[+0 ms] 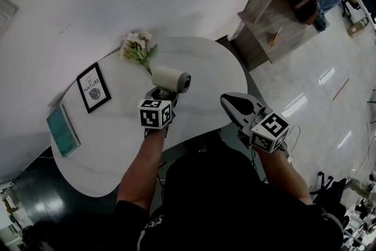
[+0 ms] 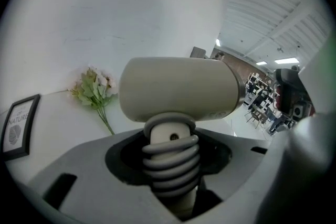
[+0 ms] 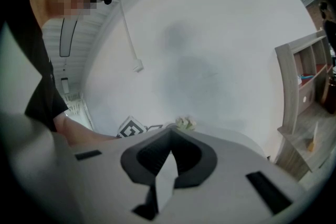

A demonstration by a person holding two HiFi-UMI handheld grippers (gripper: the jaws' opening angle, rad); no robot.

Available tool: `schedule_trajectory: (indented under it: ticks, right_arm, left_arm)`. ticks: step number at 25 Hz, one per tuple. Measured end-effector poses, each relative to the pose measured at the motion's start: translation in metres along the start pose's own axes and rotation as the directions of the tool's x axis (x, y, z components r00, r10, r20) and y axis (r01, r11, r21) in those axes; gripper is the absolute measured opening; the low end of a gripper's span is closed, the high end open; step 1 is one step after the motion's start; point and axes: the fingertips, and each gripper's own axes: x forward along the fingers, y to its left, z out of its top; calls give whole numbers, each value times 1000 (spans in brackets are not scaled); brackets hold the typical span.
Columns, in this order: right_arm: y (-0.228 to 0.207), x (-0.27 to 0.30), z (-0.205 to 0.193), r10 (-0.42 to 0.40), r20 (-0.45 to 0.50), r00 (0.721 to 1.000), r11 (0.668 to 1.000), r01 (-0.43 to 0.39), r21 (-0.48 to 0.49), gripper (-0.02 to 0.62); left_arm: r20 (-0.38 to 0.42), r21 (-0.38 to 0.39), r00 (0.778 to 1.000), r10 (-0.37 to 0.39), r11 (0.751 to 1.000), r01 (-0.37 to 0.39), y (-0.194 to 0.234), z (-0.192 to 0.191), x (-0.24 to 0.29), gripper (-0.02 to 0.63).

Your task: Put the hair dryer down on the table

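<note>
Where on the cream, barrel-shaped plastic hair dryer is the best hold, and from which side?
Grip the cream hair dryer by its ribbed handle, coming from the handle's free end below the barrel. The handle is narrow and ridged, so likely slips less; the barrel looks too wide and smooth. The left gripper holds it there.

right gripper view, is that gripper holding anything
No, the right gripper has its jaws closed together with nothing between them.

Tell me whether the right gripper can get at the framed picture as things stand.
Probably not directly: the left gripper, holding the hair dryer, stands between the right gripper and the framed picture at the table's far left.
</note>
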Motion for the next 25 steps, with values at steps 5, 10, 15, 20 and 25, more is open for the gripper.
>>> schedule_trajectory:
  ticks: [5,10,15,20,25]
  right_arm:
    - [0,-5,-2,3,29,1000,999,-4,48,6]
    - [-9,-17,-5,-16,46,999,998,13,64,6]
    - [-23,-28,-11,-48,30,998,998,47,52,6]
    - [-32,-37,-14,-72,29,997,996,70,57,6]
    - [-36,-39,-12,-84,37,996,993,80,89,6]
  left_arm:
    - [-80,-13,997,10,1000,-11,9,-19,24,213]
    - [-146,18,989,12,1000,-10,9,-29,41,213]
    - [-201,80,979,24,997,-8,9,-34,58,213]
    - [-260,146,964,48,989,-10,12,-40,70,215]
    - [-290,200,954,74,980,-15,13,-42,73,216]
